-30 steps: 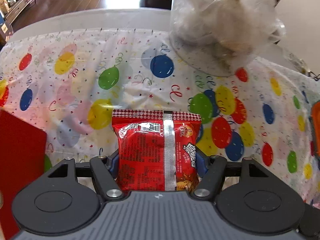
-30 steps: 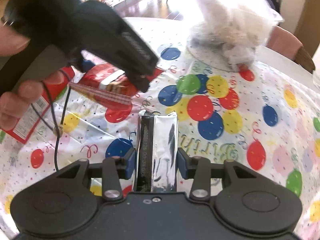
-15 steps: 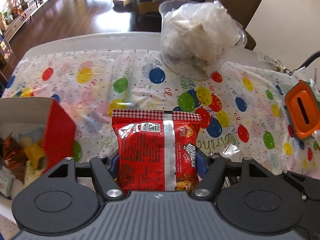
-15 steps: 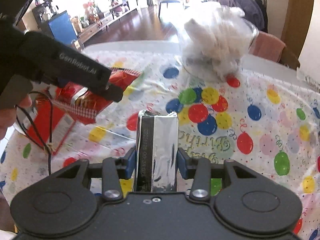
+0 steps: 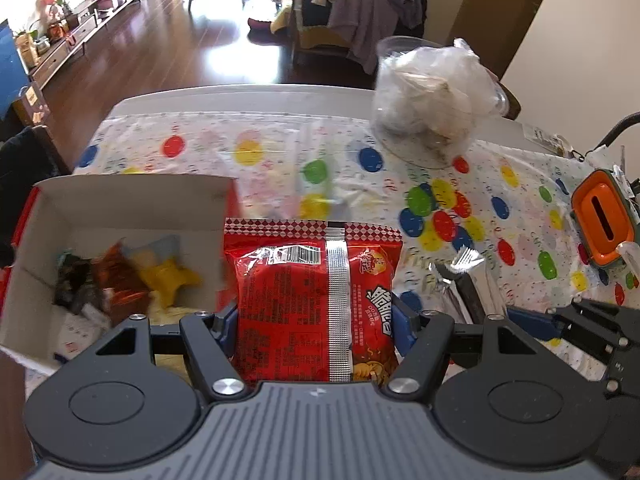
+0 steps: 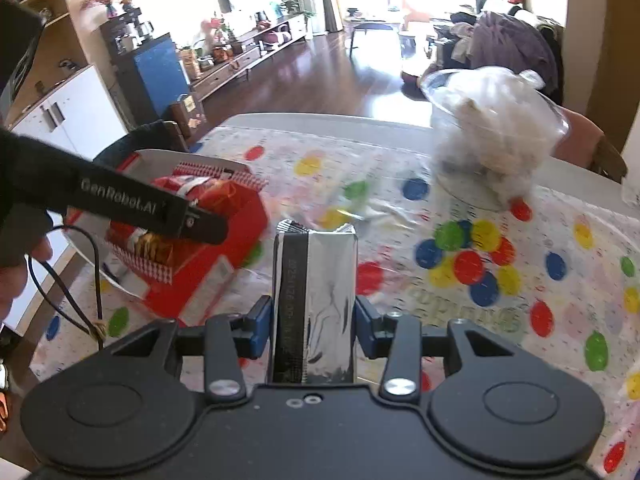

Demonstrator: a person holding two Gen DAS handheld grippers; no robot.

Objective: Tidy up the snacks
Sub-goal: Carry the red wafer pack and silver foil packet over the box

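My left gripper is shut on a red snack packet, held upright above the table just right of an open box. The box is red outside and white inside, with several small snacks lying in it. My right gripper is shut on a silver foil packet, lifted over the balloon-print tablecloth. In the right wrist view the left gripper carries the red packet over the box. The silver packet also shows at the right of the left wrist view.
A clear plastic tub stuffed with white bags stands at the far side of the table. An orange-lidded container sits at the right edge. A person's hand holds the left gripper, with a cable hanging. Chairs and furniture lie beyond.
Both grippers have risen with their packets, and the table looks farther below. The left gripper swung left, so the box's open inside has come into its view.
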